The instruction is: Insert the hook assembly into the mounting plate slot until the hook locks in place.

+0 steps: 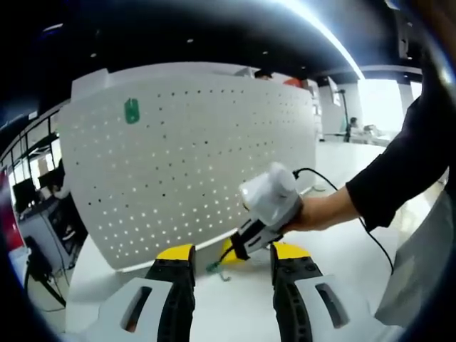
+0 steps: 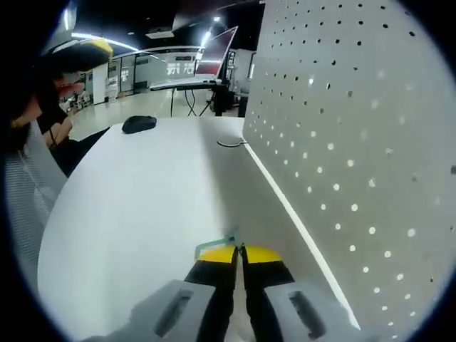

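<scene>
Where the right gripper (image 2: 239, 254) brings its yellow-tipped jaws together, they pinch a thin green wire hook (image 2: 214, 244), a slim bent piece whose arm runs out to the left of the tips and turns at a small corner; its far end is too fine to make out. Seen from the left gripper view, the same hook (image 1: 216, 268) juts from the right gripper (image 1: 229, 258) low over the white table (image 1: 235, 306), its tip close to the surface, near the foot of the board. A person's hand (image 1: 317, 212) grips that tool's pale body, a black sleeve (image 1: 402, 160) behind it and a black cable trailing across the table.

The left gripper (image 1: 231, 258) has its black, yellow-capped jaws spread wide apart with nothing between them.

Beyond stands the white perforated mounting plate (image 1: 192, 157), upright on the table, dotted with rows of small holes, with a small green tag (image 1: 132, 111) fixed near its upper left. In the right gripper view the plate (image 2: 356, 142) rises just to the right of the closed jaws, and a dark rounded object (image 2: 139, 124) lies well away on the far part of the table (image 2: 128, 206)
</scene>
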`<state>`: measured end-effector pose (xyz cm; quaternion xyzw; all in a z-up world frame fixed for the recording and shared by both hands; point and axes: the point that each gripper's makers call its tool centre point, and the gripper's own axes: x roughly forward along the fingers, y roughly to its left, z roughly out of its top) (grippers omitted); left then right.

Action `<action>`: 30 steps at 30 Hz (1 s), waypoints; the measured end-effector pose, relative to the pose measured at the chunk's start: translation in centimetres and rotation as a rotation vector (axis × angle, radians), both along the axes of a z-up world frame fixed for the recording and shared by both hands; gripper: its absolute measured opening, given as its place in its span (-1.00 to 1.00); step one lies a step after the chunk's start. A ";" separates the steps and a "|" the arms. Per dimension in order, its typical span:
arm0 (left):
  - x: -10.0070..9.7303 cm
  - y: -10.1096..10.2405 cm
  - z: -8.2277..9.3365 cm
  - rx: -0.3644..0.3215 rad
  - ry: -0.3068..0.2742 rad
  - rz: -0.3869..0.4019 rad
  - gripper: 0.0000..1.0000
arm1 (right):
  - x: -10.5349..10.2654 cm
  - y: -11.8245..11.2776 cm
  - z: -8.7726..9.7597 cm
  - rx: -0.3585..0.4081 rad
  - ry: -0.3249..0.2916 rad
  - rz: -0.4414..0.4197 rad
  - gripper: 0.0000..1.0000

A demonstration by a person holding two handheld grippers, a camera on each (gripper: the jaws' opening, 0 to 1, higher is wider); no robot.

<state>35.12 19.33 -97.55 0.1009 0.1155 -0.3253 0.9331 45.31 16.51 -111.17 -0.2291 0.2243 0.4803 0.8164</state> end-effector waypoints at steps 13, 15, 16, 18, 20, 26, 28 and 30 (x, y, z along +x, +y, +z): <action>-0.3 -0.5 0.3 0.000 -0.009 -0.021 -0.17 | -0.8 -0.6 3.0 0.017 -0.033 -0.027 -0.99; -0.3 -0.5 0.4 0.000 -0.011 -0.021 -0.17 | -1.1 -0.6 3.7 0.029 -0.036 -0.034 -0.99; -0.3 -0.5 0.4 -0.001 -0.011 -0.021 -0.17 | -1.2 -0.6 4.1 0.034 -0.041 -0.038 -0.99; -0.2 -0.4 0.5 -0.001 -0.014 -0.019 -0.18 | -1.5 -0.7 5.4 0.057 -0.045 -0.051 -0.99; -0.2 -0.4 0.7 -0.003 -0.018 -0.018 -0.18 | -1.8 -0.9 6.4 0.079 -0.048 -0.069 -0.99; -0.4 -0.5 1.2 -0.003 -0.039 -0.021 -0.20 | -3.5 -1.4 9.5 0.126 -0.028 -0.118 -1.00; -0.5 -0.4 1.5 -0.004 -0.049 -0.022 -0.20 | -4.0 -1.6 10.4 0.147 -0.023 -0.129 -1.00; -0.5 -0.4 1.8 -0.007 -0.060 -0.022 -0.21 | -4.7 -1.6 11.2 0.171 -0.003 -0.141 -1.00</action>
